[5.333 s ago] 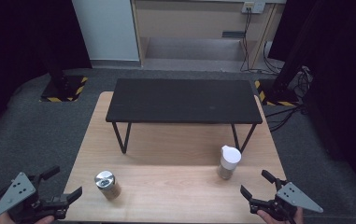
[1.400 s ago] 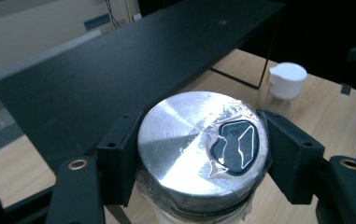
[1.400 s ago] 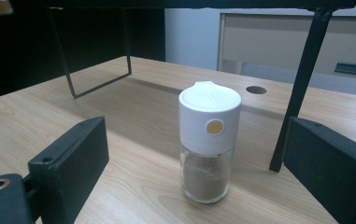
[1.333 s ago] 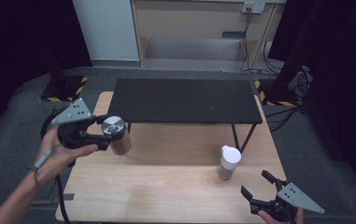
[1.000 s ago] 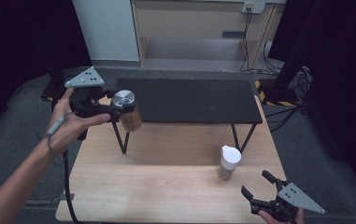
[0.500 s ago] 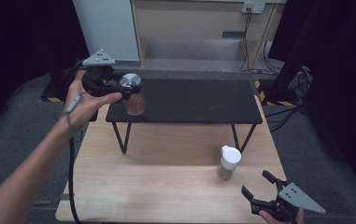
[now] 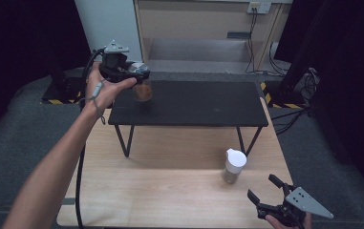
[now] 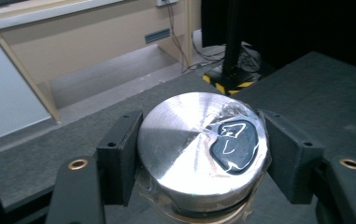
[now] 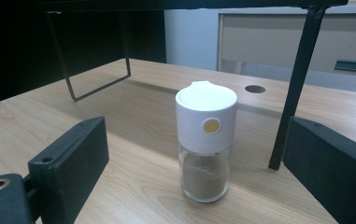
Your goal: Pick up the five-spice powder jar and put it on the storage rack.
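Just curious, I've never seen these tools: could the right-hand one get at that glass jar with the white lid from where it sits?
Probably yes. The right gripper has open jaws facing the white-lidded glass jar, with bare wooden tabletop between them.

Brushed-metal jar lid (image 8: 199, 149), matt black shelf (image 7: 194, 102), pale wood table (image 7: 170, 191).
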Motion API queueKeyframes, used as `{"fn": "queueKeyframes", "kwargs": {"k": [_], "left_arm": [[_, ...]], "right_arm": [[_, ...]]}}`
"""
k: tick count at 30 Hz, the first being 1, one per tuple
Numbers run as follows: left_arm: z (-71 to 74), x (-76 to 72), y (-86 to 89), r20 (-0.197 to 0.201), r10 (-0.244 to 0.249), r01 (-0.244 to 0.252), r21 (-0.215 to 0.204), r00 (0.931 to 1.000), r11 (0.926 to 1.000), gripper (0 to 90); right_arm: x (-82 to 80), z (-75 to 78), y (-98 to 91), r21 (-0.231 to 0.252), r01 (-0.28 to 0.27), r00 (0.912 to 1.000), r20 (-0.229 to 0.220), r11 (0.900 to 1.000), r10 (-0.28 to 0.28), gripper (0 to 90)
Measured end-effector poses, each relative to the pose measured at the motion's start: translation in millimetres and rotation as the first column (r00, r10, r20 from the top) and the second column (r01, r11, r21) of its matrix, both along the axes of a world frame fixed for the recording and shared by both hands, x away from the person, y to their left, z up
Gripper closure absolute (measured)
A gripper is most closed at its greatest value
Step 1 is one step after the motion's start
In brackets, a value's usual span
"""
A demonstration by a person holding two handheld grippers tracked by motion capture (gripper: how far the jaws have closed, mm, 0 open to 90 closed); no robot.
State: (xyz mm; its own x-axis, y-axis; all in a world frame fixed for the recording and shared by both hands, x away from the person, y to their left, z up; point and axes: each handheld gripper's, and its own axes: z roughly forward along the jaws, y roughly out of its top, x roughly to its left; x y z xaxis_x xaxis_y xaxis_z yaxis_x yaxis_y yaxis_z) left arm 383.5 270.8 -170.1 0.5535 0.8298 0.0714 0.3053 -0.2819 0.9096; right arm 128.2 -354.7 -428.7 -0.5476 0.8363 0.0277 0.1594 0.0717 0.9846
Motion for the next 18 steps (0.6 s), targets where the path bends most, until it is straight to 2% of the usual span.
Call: {"fn": "queueKeyframes", "kwargs": {"k": [4, 14, 18], "left_arm": [[-7.5, 6.0, -0.6, -0.012, 0.014, -0.014, -0.006, 0.9998, 0.9999, 33.5], [-17.0, 11.0, -1.6, -0.029, -0.002, 0.002, 0.012, 0.9996, 0.9999, 33.5], [-21.9, 13.4, -1.8, -0.049, -0.003, 0.003, 0.008, 0.9988, 1.0000, 33.5]], "right_arm": [[0.2, -0.2, -0.5, 0.001, -0.002, 1.0000, 0.000, 1.0000, 0.002, 7.4], [0.7, -0.3, -1.0, 0.004, -0.005, 1.0000, -0.001, 1.0000, 0.005, 7.4], [0.7, -0.2, -1.0, 0.004, -0.004, 1.0000, -0.002, 1.0000, 0.004, 7.4]]}}
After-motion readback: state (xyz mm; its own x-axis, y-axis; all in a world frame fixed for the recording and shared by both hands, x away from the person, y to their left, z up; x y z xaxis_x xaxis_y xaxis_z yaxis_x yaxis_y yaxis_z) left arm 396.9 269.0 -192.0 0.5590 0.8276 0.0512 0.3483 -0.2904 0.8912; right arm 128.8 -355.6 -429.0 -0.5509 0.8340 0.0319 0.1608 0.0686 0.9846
